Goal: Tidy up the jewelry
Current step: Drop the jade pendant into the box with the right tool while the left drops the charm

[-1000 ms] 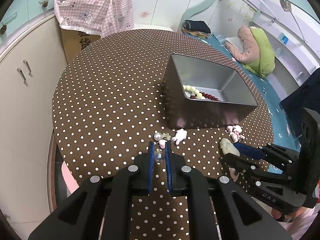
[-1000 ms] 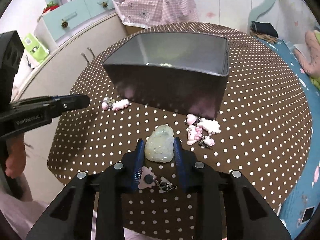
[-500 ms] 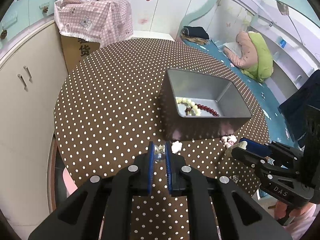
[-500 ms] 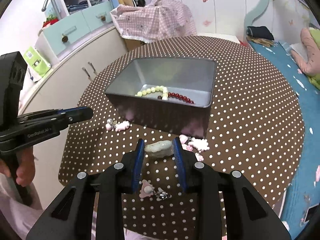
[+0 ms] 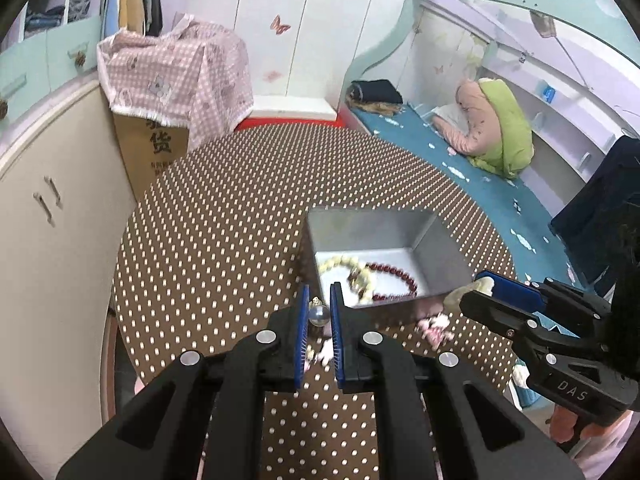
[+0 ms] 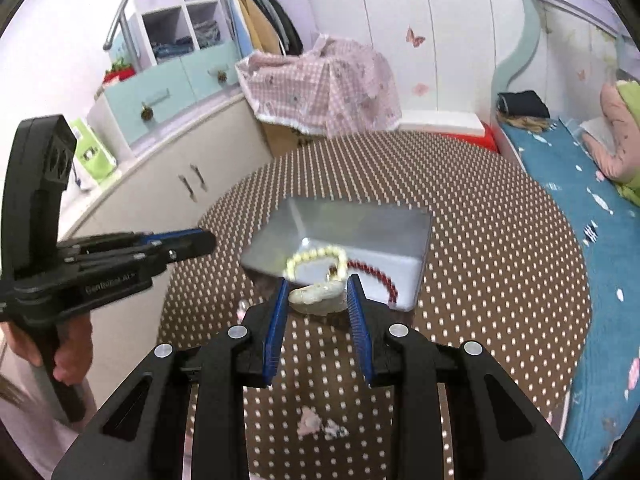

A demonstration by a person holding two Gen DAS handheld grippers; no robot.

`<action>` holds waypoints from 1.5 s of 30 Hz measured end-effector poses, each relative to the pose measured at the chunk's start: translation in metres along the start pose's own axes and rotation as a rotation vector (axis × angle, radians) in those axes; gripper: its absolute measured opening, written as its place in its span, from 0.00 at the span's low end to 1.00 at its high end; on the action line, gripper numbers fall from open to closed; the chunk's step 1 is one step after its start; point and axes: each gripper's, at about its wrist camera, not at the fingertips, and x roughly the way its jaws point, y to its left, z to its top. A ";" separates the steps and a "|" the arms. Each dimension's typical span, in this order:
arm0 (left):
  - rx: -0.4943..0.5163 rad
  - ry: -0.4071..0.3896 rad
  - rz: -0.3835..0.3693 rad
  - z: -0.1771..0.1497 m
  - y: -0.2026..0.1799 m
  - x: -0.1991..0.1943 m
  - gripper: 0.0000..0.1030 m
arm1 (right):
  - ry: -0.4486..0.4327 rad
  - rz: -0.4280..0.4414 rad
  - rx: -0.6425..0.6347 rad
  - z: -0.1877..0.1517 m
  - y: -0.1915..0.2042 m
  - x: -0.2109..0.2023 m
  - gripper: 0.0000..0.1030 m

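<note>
My left gripper [image 5: 319, 300] is shut on a pearl earring [image 5: 319, 315] and holds it high above the table, near the front left corner of the grey metal box [image 5: 440, 248]. My right gripper [image 6: 318, 286] is shut on a pale jade pendant [image 6: 318, 298], lifted over the box's [image 6: 400, 224] near edge. Inside the box lie a cream bead bracelet [image 6: 316, 258] and a red bead bracelet [image 6: 376, 274]. The right gripper also shows at the right of the left wrist view [image 5: 480, 286].
The round table has a brown polka-dot cloth [image 5: 224, 216]. Pink charms lie on it by the box [image 5: 434, 326] and below my right gripper [image 6: 316, 424]. A cabinet [image 5: 52, 208] stands left, a covered carton [image 5: 176, 80] behind, a bed [image 6: 568, 184] right.
Both grippers rose from the table with their pieces, the pearl earring and the jade pendant, and now hang higher over the box's near side.
</note>
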 end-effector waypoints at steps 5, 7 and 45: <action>0.029 -0.032 -0.010 0.017 -0.008 -0.002 0.09 | -0.051 -0.011 0.011 0.018 -0.002 -0.001 0.29; 0.038 -0.038 -0.013 0.023 -0.011 -0.001 0.09 | -0.058 -0.017 0.025 0.025 -0.006 0.003 0.29; 0.004 0.081 -0.075 0.034 -0.017 0.058 0.25 | -0.003 -0.081 0.099 0.028 -0.030 0.027 0.52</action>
